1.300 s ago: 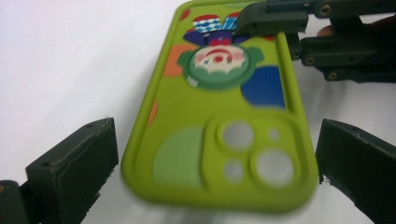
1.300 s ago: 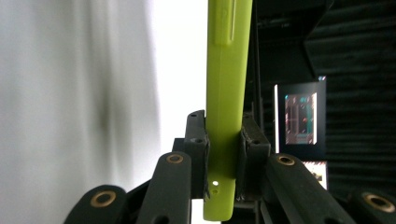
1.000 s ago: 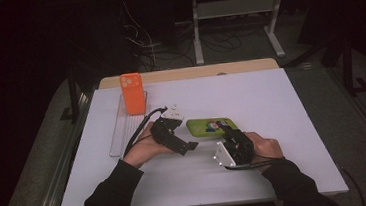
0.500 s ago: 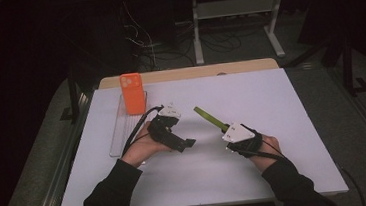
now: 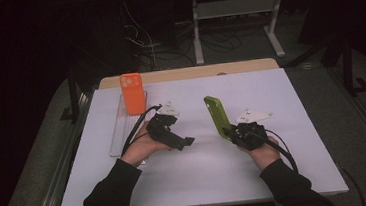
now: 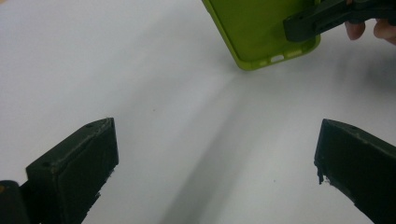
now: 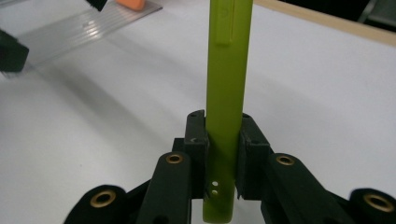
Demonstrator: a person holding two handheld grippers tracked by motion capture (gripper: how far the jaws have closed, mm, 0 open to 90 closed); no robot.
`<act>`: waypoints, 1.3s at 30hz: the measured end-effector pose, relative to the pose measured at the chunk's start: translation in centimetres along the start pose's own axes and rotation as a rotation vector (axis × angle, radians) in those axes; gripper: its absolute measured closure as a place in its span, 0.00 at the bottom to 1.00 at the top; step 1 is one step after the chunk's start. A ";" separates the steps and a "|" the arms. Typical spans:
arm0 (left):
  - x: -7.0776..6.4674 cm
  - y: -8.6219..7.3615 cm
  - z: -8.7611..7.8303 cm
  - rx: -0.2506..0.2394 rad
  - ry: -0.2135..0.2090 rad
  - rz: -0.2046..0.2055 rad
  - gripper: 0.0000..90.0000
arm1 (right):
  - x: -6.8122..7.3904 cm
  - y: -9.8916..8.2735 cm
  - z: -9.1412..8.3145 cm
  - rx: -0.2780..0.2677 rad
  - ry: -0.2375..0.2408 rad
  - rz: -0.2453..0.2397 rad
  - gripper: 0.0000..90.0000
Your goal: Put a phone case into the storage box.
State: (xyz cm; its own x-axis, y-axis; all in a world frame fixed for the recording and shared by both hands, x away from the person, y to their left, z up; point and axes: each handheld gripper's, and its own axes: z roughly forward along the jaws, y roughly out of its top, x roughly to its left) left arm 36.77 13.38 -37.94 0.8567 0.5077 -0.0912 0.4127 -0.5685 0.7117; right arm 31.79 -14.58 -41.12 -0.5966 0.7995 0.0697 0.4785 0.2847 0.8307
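We record one green phone case, clamped between the two black pads of the right gripper; the pads press on its flat faces near its lower end, as the right gripper view shows, and the case rises from the jaws up and away, tilted, clear of the table. Its bottom edge with small cut-outs pokes out just below the pads. The left gripper rests low over the table to the left of the case, its jaws set wide apart with nothing between them; in the left gripper view the case hangs ahead of and above those jaws, its hollow inner side facing them, with one black jaw of the other gripper laid across it. Behind the left gripper we list an orange phone case standing upright on a clear ribbed tray, well apart from the green one. Surface: a white table with a pale wooden strip along its far edge. Room: dark, with a metal shelf frame and loose cables on the floor beyond the table.
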 end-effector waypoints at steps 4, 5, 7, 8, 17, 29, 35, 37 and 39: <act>0.3 0.1 -0.2 -0.023 0.004 -0.027 0.00 | -0.4 -0.2 0.1 0.001 0.015 0.059 0.84; 0.3 0.1 -0.3 -0.027 0.007 -0.031 0.00 | -0.4 -0.2 0.1 -0.002 0.012 0.061 0.84; 0.5 0.3 -0.5 -0.043 0.011 -0.035 0.00 | -0.4 -0.2 0.1 -0.004 0.017 0.064 0.84; 0.6 0.4 -0.6 -0.049 0.015 -0.042 0.00 | -0.4 -0.2 0.1 -0.004 0.014 0.064 0.84; 0.5 2.0 -0.6 -0.131 0.018 -0.103 0.00 | -0.2 0.0 0.0 -0.023 0.020 0.081 0.84; -0.2 4.8 0.9 -0.159 -0.034 -0.086 0.00 | 0.3 0.5 -0.2 -0.043 0.045 0.091 0.84; -0.5 5.6 1.6 -0.188 -0.050 -0.096 0.00 | 0.6 0.7 -0.2 -0.054 0.052 0.090 0.84; -0.6 5.8 1.8 -0.196 -0.054 -0.091 0.00 | 0.7 0.8 -0.2 -0.054 0.058 0.089 0.84; -0.7 6.0 2.1 -0.202 -0.061 -0.096 0.00 | 0.9 0.9 -0.1 -0.059 0.063 0.091 0.84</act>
State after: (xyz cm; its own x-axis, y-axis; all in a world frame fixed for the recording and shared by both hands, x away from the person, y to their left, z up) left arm 39.31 8.26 -35.05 0.8361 0.5097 -0.2029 0.4281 -0.3747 0.8224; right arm 31.59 -13.65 -40.24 -0.5931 0.7850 0.1791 0.4947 0.1798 0.8502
